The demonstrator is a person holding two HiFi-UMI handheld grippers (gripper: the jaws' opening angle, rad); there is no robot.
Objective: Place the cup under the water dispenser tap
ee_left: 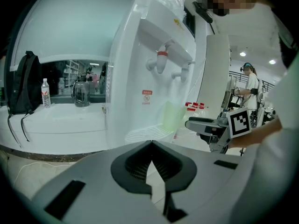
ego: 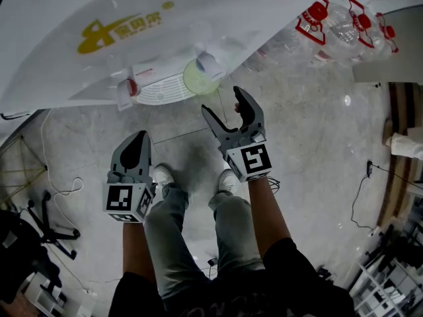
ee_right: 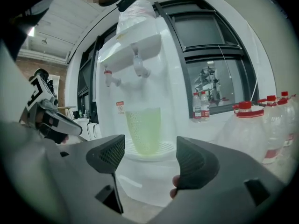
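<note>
Holding my left tongs (ego: 135, 140) closed together, nothing in them, back from the dispenser (ego: 132, 32). Green cup (ego: 200, 79) stands upright on the drip tray (ego: 158, 90) under a tap (ego: 210, 63). My right tongs (ego: 223, 103) gape apart, empty, just before the cup.

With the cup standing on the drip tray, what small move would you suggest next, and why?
Probably draw the right gripper straight back: its jaws stand open and empty, and the green cup sits on the drip tray beneath a tap.
</note>
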